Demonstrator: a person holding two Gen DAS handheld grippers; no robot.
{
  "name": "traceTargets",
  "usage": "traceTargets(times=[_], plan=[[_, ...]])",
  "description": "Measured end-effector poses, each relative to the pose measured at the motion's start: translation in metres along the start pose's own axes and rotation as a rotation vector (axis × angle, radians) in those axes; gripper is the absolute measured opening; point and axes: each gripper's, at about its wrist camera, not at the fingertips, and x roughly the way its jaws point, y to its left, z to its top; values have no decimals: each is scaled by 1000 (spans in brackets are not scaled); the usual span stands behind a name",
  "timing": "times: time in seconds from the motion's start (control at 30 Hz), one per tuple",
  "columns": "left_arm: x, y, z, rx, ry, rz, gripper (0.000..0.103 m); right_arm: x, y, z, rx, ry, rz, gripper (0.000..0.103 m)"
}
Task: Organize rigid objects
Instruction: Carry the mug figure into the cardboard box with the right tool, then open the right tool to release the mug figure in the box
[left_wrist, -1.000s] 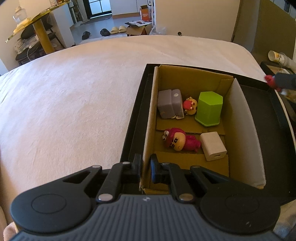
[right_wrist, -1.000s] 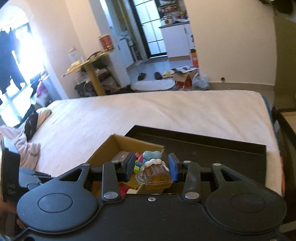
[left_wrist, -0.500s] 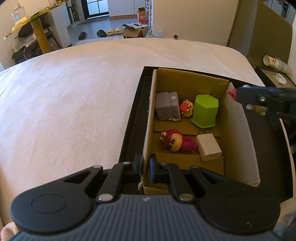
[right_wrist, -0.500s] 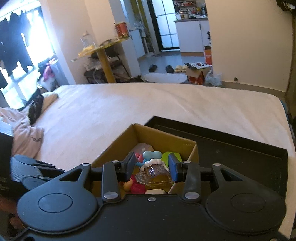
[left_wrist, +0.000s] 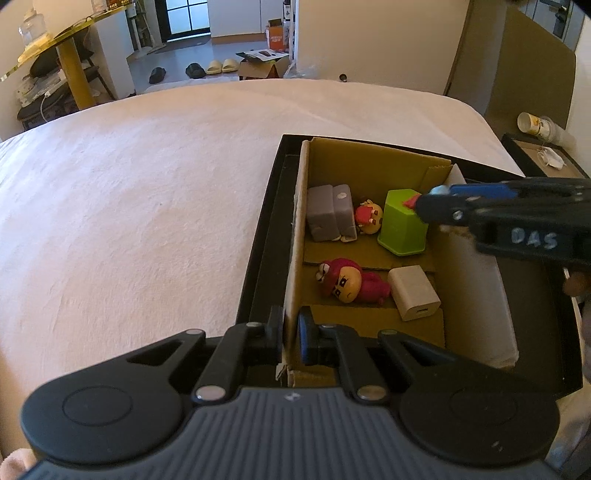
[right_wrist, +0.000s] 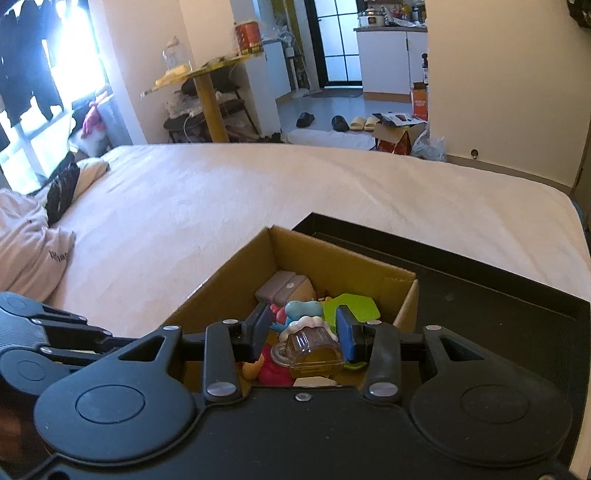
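A cardboard box (left_wrist: 373, 162) sits in a black tray (left_wrist: 258, 258) on the bed. Inside lie a grey block (left_wrist: 328, 212), a small yellow-red figure (left_wrist: 367, 218), a green container (left_wrist: 402, 227), a red doll (left_wrist: 347, 282) and a white charger (left_wrist: 415, 293). My left gripper (left_wrist: 290, 332) is shut on the box's near-left wall. My right gripper (right_wrist: 301, 332) is shut on a toy beer mug (right_wrist: 308, 347) with a blue and red figure, above the box (right_wrist: 332, 258). It enters the left wrist view (left_wrist: 480, 210) over the green container.
The bed's pale cover (left_wrist: 129, 203) spreads to the left and beyond. A dark side table with a paper cup (left_wrist: 535, 123) stands at the far right. Clothes (right_wrist: 29, 240) lie at the bed's left end. Shoes and a carton lie on the floor beyond.
My right gripper has moved left with the toy mug, from beside the tray to above the box's far right part. My left gripper has kept its hold on the box wall.
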Motion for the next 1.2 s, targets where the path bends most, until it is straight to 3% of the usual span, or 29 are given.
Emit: traceTargets(times=[0.77, 1.03, 1.2], plan=[[1, 7, 0, -13, -1, -36, 7, 36, 17, -14, -92, 67, -19, 40], [1, 5, 3, -21, 12, -25, 8, 22, 14, -10, -68, 34, -7, 41], [-1, 4, 5, -18, 28, -14, 8, 2, 9, -5, -24, 16, 4, 54]])
